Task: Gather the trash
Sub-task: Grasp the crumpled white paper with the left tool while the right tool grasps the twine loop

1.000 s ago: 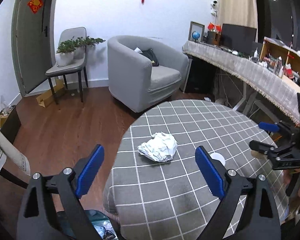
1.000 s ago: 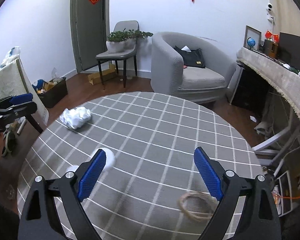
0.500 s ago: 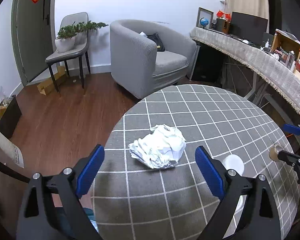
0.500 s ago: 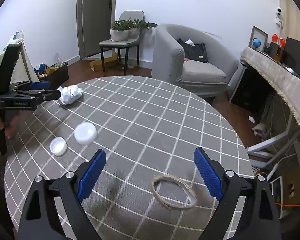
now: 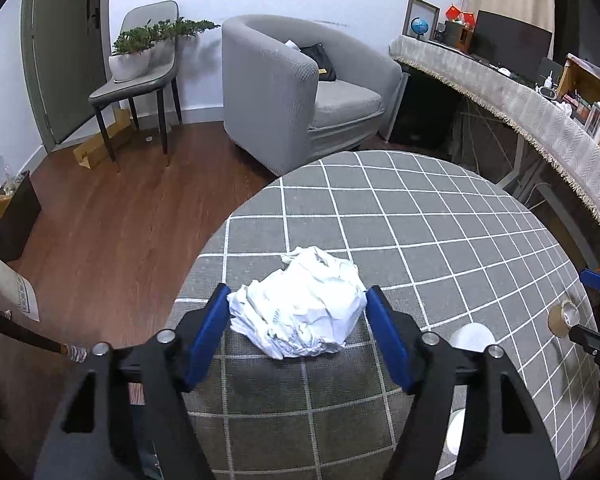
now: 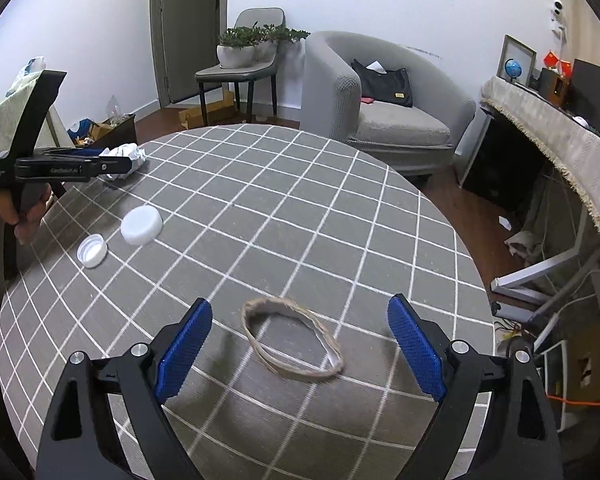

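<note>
A crumpled white paper wad [image 5: 300, 304] lies near the left edge of the round grey checked table [image 5: 440, 248]. My left gripper [image 5: 297, 336] has its blue pads touching both sides of the wad; it also shows in the right wrist view [image 6: 99, 162] around the wad [image 6: 125, 154]. My right gripper [image 6: 300, 350] is open and empty, hovering over a flattened brown cardboard ring [image 6: 291, 336]. Two white caps [image 6: 141, 225] [image 6: 92, 250] lie on the table between the grippers. In the left wrist view the right gripper [image 5: 596, 308] is at the far right edge beside a tape roll [image 5: 564, 318].
A grey armchair [image 5: 300, 92] with a black bag stands behind the table. A chair with a potted plant [image 5: 139, 64] is by the door. A draped desk [image 5: 520, 92] runs along the right. Boxes and clutter [image 6: 99, 130] sit on the floor left of the table.
My left gripper moved forward and down to the paper wad and closed its pads onto it. My right gripper moved forward toward the brown ring, staying open.
</note>
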Demonstrator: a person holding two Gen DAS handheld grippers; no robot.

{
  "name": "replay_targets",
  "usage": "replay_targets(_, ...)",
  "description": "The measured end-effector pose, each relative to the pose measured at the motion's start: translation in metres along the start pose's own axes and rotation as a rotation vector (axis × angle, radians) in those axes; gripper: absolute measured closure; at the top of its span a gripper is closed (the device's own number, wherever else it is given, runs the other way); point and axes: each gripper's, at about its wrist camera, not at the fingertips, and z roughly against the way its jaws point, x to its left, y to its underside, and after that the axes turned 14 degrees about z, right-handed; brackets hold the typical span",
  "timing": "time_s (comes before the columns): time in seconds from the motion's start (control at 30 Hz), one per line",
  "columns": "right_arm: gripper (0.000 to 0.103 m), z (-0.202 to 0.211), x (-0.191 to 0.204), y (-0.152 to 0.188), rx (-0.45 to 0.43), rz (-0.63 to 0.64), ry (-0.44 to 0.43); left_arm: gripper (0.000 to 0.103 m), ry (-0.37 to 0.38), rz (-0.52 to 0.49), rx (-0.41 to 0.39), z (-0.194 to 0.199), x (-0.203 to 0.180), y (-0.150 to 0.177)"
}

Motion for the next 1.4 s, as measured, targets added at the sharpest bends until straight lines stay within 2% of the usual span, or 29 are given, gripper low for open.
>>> replay_targets(0.13, 0.013, 0.000, -0.005, 0.003, 0.009, -0.011, -0.009, 0.038, 0.011, 0.027, 0.003, -0.002, 0.002, -0.001)
replay_targets(0.33, 0.014, -0.011, -0.004, 0.008, 0.044, -0.024, -0.003, 0.040, 0.028, 0.006, -0.012, 0.005, 0.000, 0.003)
replay_targets(0.37, 0.021, -0.014, -0.004, 0.009, 0.055, -0.023, -0.008, 0.040, 0.034, -0.002, -0.020, 0.009, -0.001, 0.005)
replay_targets(0.43, 0.027, -0.017, 0.000, 0.009, 0.064, -0.017, -0.018, 0.040, 0.038, -0.026, -0.033, 0.016, -0.003, 0.008)
replay_targets(0.6, 0.038, -0.018, 0.009, 0.004, 0.079, -0.036, 0.002, 0.040, 0.066, -0.039, -0.056, 0.036, 0.000, 0.013)
replay_targets(0.7, 0.048, -0.018, 0.013, 0.002, 0.087, -0.056, 0.007, 0.040, 0.079, -0.026, -0.053, 0.046, 0.007, 0.017)
replay_targets(0.83, 0.050, -0.016, 0.018, 0.002, 0.097, -0.082, 0.041, 0.040, 0.104, -0.007, -0.062, 0.062, 0.018, 0.021)
replay_targets(1.03, 0.050, -0.010, 0.034, -0.004, 0.069, -0.101, 0.070, 0.040, 0.092, 0.000, -0.089, 0.089, 0.036, 0.027)
replay_targets(1.4, 0.050, 0.005, 0.084, -0.031, -0.019, -0.076, 0.021, 0.040, 0.055, 0.034, -0.112, 0.122, 0.075, 0.038)
